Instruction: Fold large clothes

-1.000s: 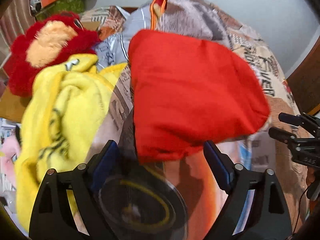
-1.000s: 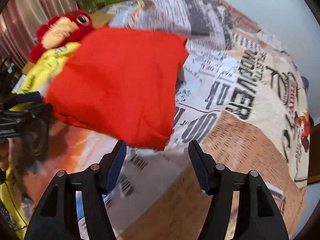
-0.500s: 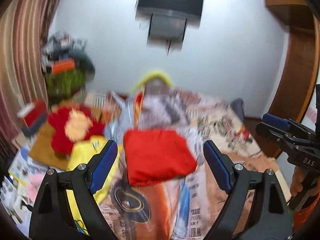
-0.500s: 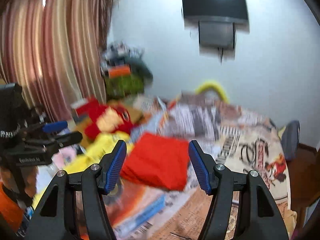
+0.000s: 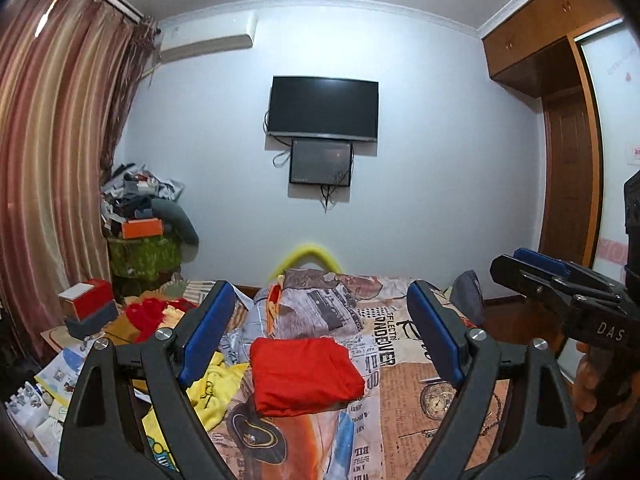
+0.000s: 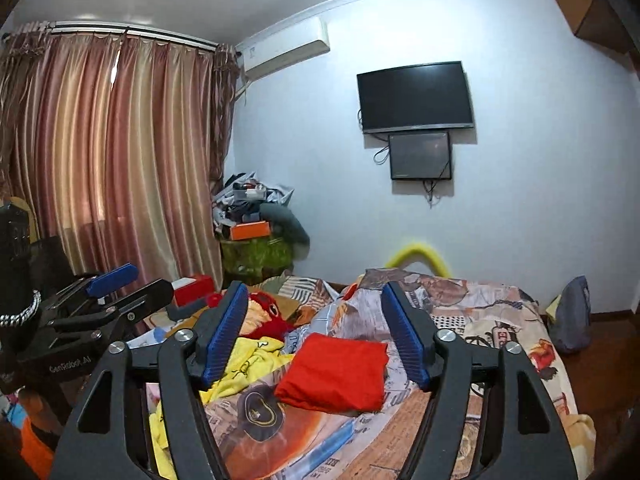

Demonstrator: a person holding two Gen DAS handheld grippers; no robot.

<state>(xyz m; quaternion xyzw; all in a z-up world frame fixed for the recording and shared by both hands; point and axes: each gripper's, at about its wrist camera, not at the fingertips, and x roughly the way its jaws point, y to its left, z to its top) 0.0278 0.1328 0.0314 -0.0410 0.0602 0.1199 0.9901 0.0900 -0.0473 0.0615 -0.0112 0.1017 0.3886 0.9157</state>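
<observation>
A red garment (image 5: 304, 374) lies folded into a thick square on the printed bedspread (image 5: 404, 364); it also shows in the right wrist view (image 6: 334, 372). My left gripper (image 5: 320, 334) is open and empty, held high and back from the bed. My right gripper (image 6: 316, 338) is open and empty too, raised above the bed. The right gripper appears at the right edge of the left wrist view (image 5: 560, 284), and the left gripper at the left of the right wrist view (image 6: 100, 300).
A crumpled yellow garment (image 5: 208, 392) lies left of the red one, with a red plush toy (image 6: 266, 314) behind it. Boxes and clutter (image 5: 140, 232) stand by the curtain (image 5: 48, 184). A grey bag (image 6: 574, 314) sits at the bed's far right. A TV (image 5: 322, 108) hangs on the wall.
Both grippers pulled up and back from close over the red garment, tilting level so the whole room shows. The folded red garment stays in place on the bed.
</observation>
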